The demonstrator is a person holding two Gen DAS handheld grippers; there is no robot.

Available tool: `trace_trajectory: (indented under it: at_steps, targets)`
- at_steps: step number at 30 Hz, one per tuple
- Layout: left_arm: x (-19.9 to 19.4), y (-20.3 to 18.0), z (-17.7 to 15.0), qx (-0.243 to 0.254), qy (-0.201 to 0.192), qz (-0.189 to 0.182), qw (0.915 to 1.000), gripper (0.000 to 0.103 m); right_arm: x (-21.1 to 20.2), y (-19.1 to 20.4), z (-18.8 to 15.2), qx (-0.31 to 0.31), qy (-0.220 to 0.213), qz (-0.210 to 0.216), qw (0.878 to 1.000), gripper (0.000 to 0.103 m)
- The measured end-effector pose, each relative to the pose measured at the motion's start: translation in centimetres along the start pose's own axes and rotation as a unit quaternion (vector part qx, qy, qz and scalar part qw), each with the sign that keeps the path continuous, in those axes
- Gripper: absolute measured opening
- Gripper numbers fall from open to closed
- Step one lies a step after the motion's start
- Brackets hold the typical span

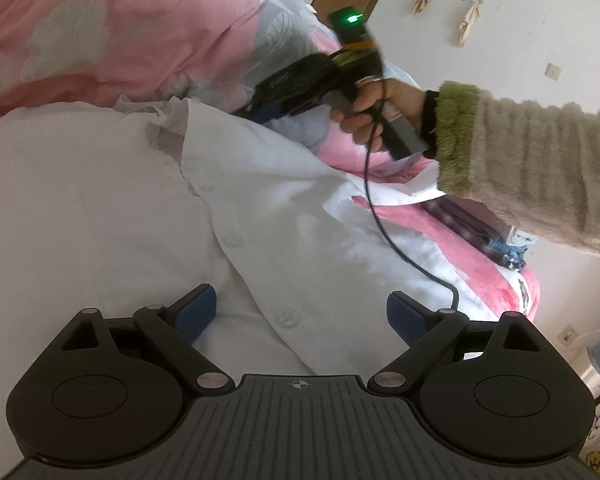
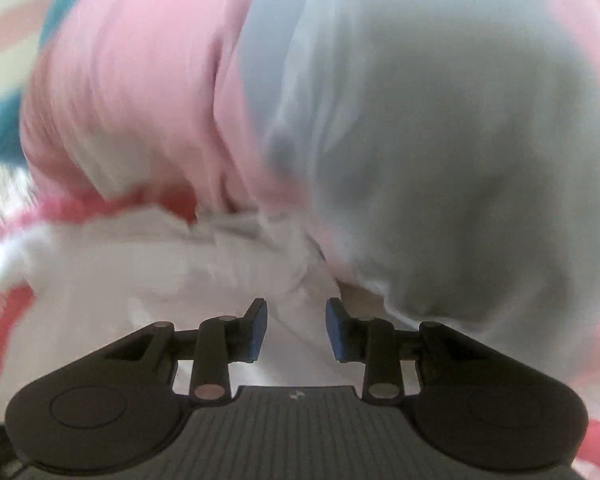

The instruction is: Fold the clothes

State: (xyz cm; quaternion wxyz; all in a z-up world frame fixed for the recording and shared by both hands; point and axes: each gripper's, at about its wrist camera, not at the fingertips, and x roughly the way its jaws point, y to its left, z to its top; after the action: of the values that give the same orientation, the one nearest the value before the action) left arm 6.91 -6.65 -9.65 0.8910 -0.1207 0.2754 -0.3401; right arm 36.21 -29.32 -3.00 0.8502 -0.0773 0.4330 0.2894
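You have a white button-up shirt [image 1: 260, 216] spread front-up on the bed, over a pink blanket [image 1: 496, 276], with a pink floral quilt [image 1: 100, 32] bunched behind it. The placket with its buttons runs diagonally toward your left gripper [image 1: 300, 316].

Left gripper: jaws wide apart, nothing gripped. They hover low over the bottom of the placket, with the cloth below and between the fingers; whether the pads touch it you can't tell from here.

Right gripper [image 2: 296, 330]: jaws partly closed, with a clear gap between the blue pads [image 2: 258, 330]. White shirt cloth sits in that gap, but the pads don't look pressed on it, so no grip yet. The left wrist view shows your right hand [image 1: 374, 112] holding this tool at the collar and shoulder end of the shirt, its cable [image 1: 384, 232] trailing across the cloth. The right view is blurred.

Step in hand, as judged: taking hold of the shirt at top and bottom before the first fold; nothing is folded yet.

Next move likely needs the right jaws to close fully on the collar-side edge and the left jaws to close on the hem. Pinch one layer only, and keep clear of the quilt.
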Motion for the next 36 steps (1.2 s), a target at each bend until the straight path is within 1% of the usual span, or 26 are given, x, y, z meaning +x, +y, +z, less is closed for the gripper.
trace_trajectory:
  at_steps: [1, 2, 6, 9, 11, 16, 18, 20, 23, 24, 25, 26, 28, 30, 32, 33, 35, 36]
  targets:
    - [0.0, 0.0, 0.0, 0.001, 0.000, 0.000, 1.0000, 0.093, 0.7, 0.2, 0.0, -0.010, 0.006, -0.016, 1.000, 0.013]
    - [0.0, -0.1, 0.0, 0.002, 0.000, 0.001, 1.0000, 0.093, 1.0, 0.4, 0.0, -0.016, 0.002, -0.032, 0.999, 0.000]
    - [0.0, -0.1, 0.0, 0.006, -0.001, 0.001, 1.0000, 0.093, 1.4, 1.5, 0.0, -0.041, -0.042, -0.097, 0.994, 0.000]
    - [-0.1, -0.2, 0.0, 0.007, -0.001, 0.001, 1.0000, 0.093, 2.5, 2.7, -0.4, -0.089, -0.057, -0.158, 0.982, 0.000]
    - [0.0, -0.2, 0.0, 0.009, -0.002, 0.001, 1.0000, 0.093, 4.0, 3.7, -0.9, -0.130, -0.057, -0.204, 0.968, 0.000]
    - [0.0, -0.3, 0.0, 0.015, -0.002, 0.002, 0.9999, 0.093, 7.6, 4.6, -1.4, -0.183, -0.032, -0.276, 0.943, 0.000]
    - [-0.1, -0.3, -0.1, 0.016, -0.002, 0.002, 0.9999, 0.093, 7.7, 4.8, -1.3, -0.187, -0.025, -0.282, 0.941, 0.000]
    - [-0.1, -0.3, -0.1, 0.016, -0.003, 0.002, 0.9999, 0.093, 6.3, 4.7, -1.1, -0.171, -0.025, -0.268, 0.948, 0.000]
    - [-0.1, -0.2, -0.2, 0.016, -0.003, 0.002, 0.9999, 0.093, 2.9, 4.4, -1.1, -0.151, -0.036, -0.242, 0.958, 0.001]
    - [-0.1, -0.2, -0.2, 0.016, -0.003, 0.002, 0.9999, 0.093, 1.5, 4.2, -1.2, -0.144, -0.040, -0.237, 0.960, 0.002]
    - [-0.1, -0.2, -0.2, 0.016, -0.003, 0.002, 0.9999, 0.093, 0.0, 4.0, -1.4, -0.135, -0.048, -0.239, 0.960, 0.009]
    - [0.0, -0.2, -0.2, 0.016, -0.003, 0.002, 0.9999, 0.093, -1.8, 3.7, -1.7, -0.125, -0.060, -0.242, 0.960, 0.023]
    - [0.1, -0.1, -0.2, 0.016, -0.002, 0.003, 0.9999, 0.093, -5.1, 3.2, -2.2, -0.103, -0.083, -0.232, 0.964, 0.023]
    - [0.1, -0.2, -0.2, 0.018, -0.001, 0.004, 0.9998, 0.093, -8.3, 2.8, -2.9, -0.076, -0.106, -0.237, 0.963, 0.024]
    - [0.1, -0.3, -0.3, 0.020, -0.001, 0.005, 0.9998, 0.093, -11.0, 2.6, -3.7, -0.040, -0.126, -0.243, 0.961, 0.025]
    - [0.2, -0.3, -0.2, 0.020, -0.001, 0.006, 0.9998, 0.093, -12.3, 2.3, -4.3, -0.007, -0.136, -0.243, 0.961, 0.025]
    - [0.1, -0.3, -0.2, 0.021, 0.000, 0.007, 0.9997, 0.093, -14.8, 1.2, -6.1, 0.081, -0.156, -0.236, 0.956, 0.025]
    - [0.1, -0.3, -0.2, 0.022, 0.000, 0.007, 0.9997, 0.093, -16.3, 0.0, -7.5, 0.134, -0.166, -0.230, 0.950, 0.025]
